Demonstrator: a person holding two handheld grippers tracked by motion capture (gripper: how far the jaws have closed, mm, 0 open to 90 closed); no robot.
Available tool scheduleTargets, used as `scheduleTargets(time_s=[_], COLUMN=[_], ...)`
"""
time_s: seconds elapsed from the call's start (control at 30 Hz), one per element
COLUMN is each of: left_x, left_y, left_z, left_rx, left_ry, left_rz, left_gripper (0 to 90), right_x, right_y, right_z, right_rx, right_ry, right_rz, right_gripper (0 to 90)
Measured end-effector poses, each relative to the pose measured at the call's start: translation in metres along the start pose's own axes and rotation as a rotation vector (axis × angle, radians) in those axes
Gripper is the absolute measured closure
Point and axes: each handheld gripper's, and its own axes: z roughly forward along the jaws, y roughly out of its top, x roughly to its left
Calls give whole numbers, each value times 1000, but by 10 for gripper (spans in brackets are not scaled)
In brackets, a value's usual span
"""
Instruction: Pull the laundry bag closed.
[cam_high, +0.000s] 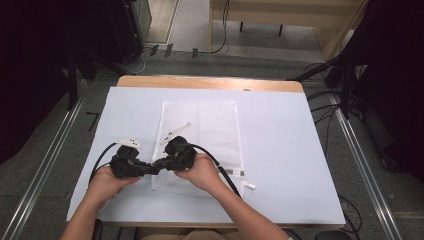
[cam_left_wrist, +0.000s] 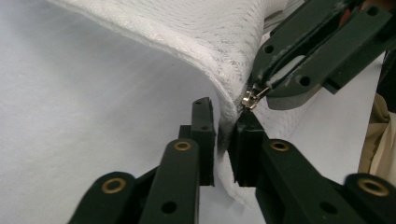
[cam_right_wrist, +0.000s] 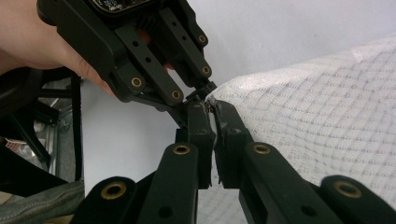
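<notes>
White mesh bag (cam_high: 210, 135) flat on white table cover (cam_high: 280, 150), near corner lifted. Left gripper (cam_left_wrist: 225, 140) jaws pinched on bag's edge just below metal zipper pull (cam_left_wrist: 252, 97). Right gripper (cam_right_wrist: 214, 119) clamped tight on same corner, at the zipper pull, tips touching left gripper's.

A: Layout? 
B: Mesh bag (cam_high: 200, 145) lies flat mid-table (cam_high: 280, 150). My left gripper (cam_high: 156, 167) and right gripper (cam_high: 161, 164) meet at its near left edge.
A: Tag?
B: Probably right of the bag's near corner.
</notes>
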Motion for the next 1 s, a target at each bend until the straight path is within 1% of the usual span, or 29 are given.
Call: scheduleTargets(time_s=[0.13, 0.17, 0.2, 0.23, 0.3, 0.43, 0.5, 0.57, 0.6, 0.67, 0.7, 0.73, 0.77, 0.8, 0.83, 0.87, 0.9, 0.93, 0.97, 1.0], left_x=[-1, -2, -2, -2, -2, -1, 1, 0, -1, -1, -2, -2, -3, -3, -3, -3, -3, -2, -1, -1], left_y=[0, 1, 1, 1, 1, 1, 1, 1, 1, 2, 2, 3, 4, 4, 4, 4, 4, 4, 3, 2], left_z=[1, 1, 1, 1, 1, 1, 1, 1, 2, 2, 2, 2, 1, 1, 1, 0, 0, -1, -2, -3], left_rx=[14, 19, 18, 21, 22, 34, 43, 48, 48, 46, 52, 52, 53, 57, 54, 53, 48, 51, 49, 45], left_ry=[-1, 4, -2, 3, -5, 3, 0, 3, -1, 6, 6, 3, 12, 9, 17, 7, 10, 10, 5, 8], left_rz=[-1, 0, -2, -1, -5, -14, -22, -16, -20, -17, -18, -17, -18, -21, -19, -24, -25, -27, -26, -31], left_gripper=[870, 872, 874, 875, 878, 881, 883, 884, 885, 887, 890, 890, 891, 892, 892, 893, 893, 893, 893, 893], right_x=[-1, -1, -2, -1, -2, -4, -5, -7, -9, -10, -10, -10, -9, -9, -9, -9, -10, -15, -15, -17], right_y=[-1, -1, -1, -1, -2, -3, -5, -7, -9, -11, -13, -13, -13, -14, -14, -15, -16, -19, -19, -21], right_z=[0, 0, 1, 1, 2, 5, 6, 7, 7, 7, 7, 7, 7, 6, 6, 6, 5, 4, 4, 4], right_rx=[5, 9, 11, 13, 13, 9, 7, 11, 10, 1, -4, -4, -8, -12, -15, -11, -14, -8, -8, -5], right_ry=[-2, -2, -8, -15, -22, -34, -37, -30, -30, -29, -42, -42, -56, -57, -54, -67, -75, -71, -71, -83], right_rz=[1, 4, -2, 1, 6, 3, -2, 0, 2, 6, -11, -11, -18, -18, -20, -22, -29, -7, -7, 1], right_gripper=[881, 881, 881, 881, 882, 883, 884, 885, 885, 884, 886, 886, 886, 886, 887, 887, 887, 887, 887, 887])
